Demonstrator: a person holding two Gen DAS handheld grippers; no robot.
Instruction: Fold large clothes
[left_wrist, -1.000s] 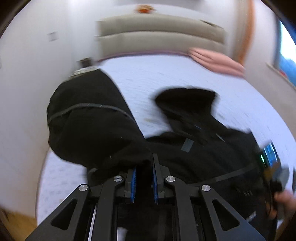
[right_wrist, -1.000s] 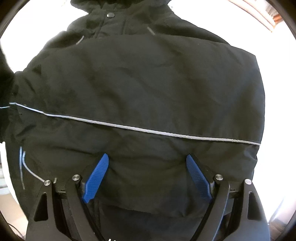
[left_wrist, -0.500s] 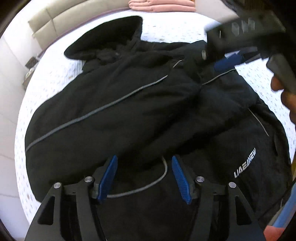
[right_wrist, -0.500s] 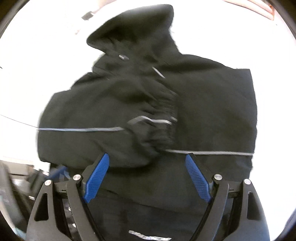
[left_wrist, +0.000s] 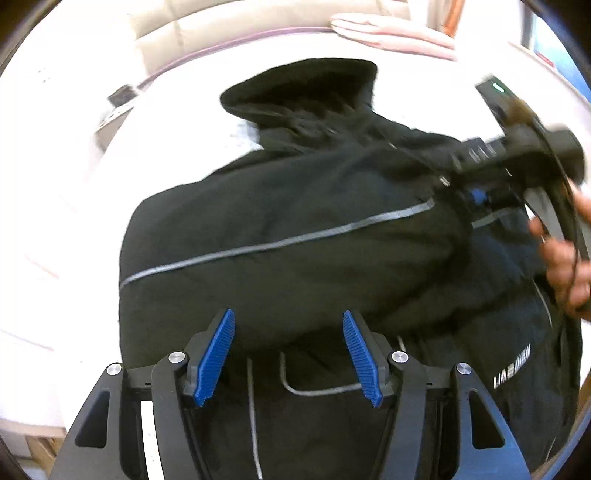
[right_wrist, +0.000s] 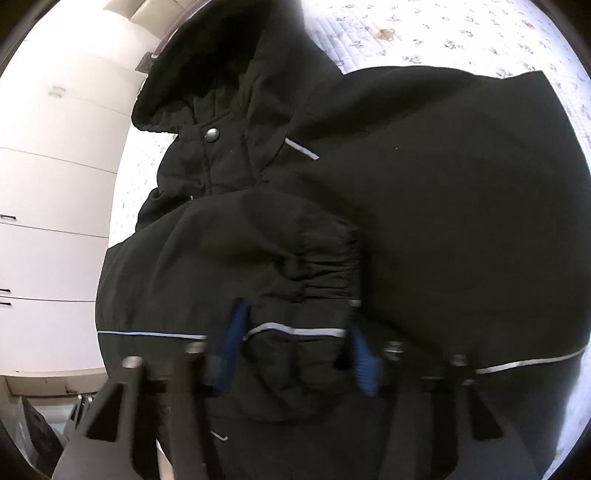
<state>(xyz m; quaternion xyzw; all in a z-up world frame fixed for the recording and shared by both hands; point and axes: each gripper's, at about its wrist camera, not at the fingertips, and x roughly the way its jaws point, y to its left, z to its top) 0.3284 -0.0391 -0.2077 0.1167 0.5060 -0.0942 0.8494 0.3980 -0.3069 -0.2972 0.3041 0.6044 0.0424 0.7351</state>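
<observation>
A black hooded jacket (left_wrist: 295, 229) with a grey reflective stripe lies on a white patterned bed, hood toward the headboard. One sleeve is folded across its chest, its elastic cuff (right_wrist: 317, 266) bunched near the middle. My left gripper (left_wrist: 288, 350) is open and empty, just above the jacket's lower part. My right gripper (right_wrist: 295, 347) is open, blurred, with its blue pads on either side of the sleeve end below the cuff; it also shows in the left wrist view (left_wrist: 491, 173), over the jacket's right side.
A folded pink blanket (left_wrist: 388, 33) lies at the head of the bed by a beige padded headboard (left_wrist: 221, 29). White drawers or cabinets (right_wrist: 55, 206) stand along the bed's side. A small dark object (left_wrist: 122, 94) sits on a bedside surface.
My left gripper opened and let go of the sleeve, which now lies folded across the jacket. My right gripper moved in close over the sleeve's cuff.
</observation>
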